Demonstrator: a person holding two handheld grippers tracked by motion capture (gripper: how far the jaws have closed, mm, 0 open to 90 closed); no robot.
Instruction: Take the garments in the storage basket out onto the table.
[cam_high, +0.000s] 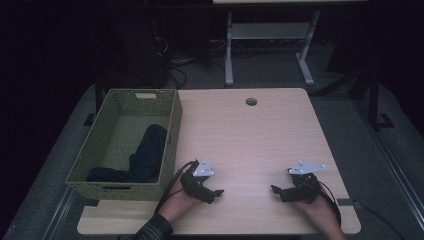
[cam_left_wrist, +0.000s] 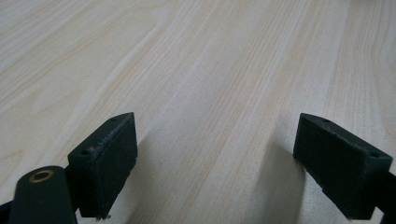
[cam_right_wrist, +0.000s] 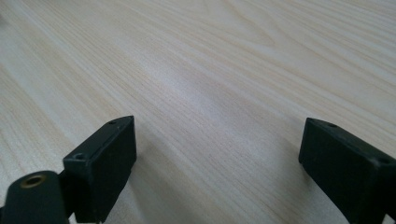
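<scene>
While fingers gape, both grippers (cam_high: 247, 190) rest apart.

Dim and grainy from above, dark beyond the table (cam_high: 260, 135); bright, even light close up, soft shadows, slightly blurred near edges.

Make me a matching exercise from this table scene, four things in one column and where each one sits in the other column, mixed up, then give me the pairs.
Things:
1. green basket
2. dark cloth
3. left gripper
4. round hole

Places:
A. far edge of the table, near the middle
B. inside the basket
C. left edge of the table
D. low over the bare wood near the person, jaws open

Pairs: 1-C, 2-B, 3-D, 4-A
</scene>
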